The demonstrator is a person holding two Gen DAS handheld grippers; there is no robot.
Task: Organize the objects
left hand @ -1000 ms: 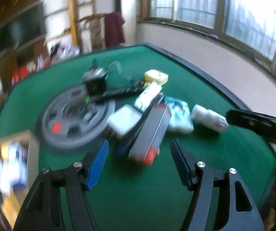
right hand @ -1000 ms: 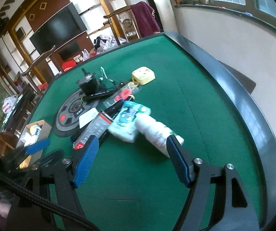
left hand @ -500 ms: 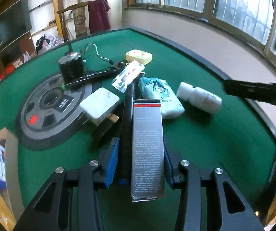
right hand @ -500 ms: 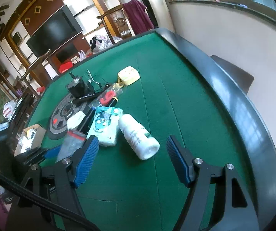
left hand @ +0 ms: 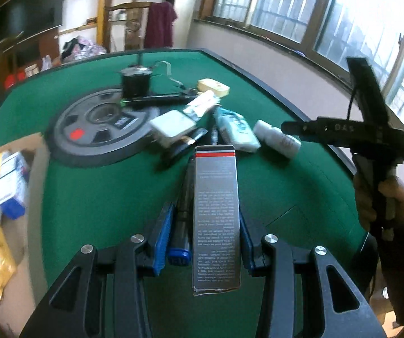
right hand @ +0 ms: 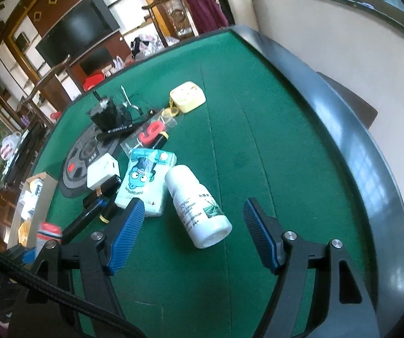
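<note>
The green felt table (right hand: pixel 258 146) is carrying clutter. At 6 o'clock, the left gripper (left hand: pixel 203 236) is pinching a grey carton (left hand: pixel 216 211) plus a marker (left hand: pixel 182 219); the unevenly clamped marker risks slipping. The right gripper (right hand: pixel 194 236) is hovering spread around the white bottle (right hand: pixel 196 202).

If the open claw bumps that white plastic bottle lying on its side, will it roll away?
Probably. The white plastic bottle is round and lies on its side on the green felt table, so a sideways nudge from the right gripper may roll it. The felt looks soft and might slow it. Smooth plastic could slip between the pads.
</note>
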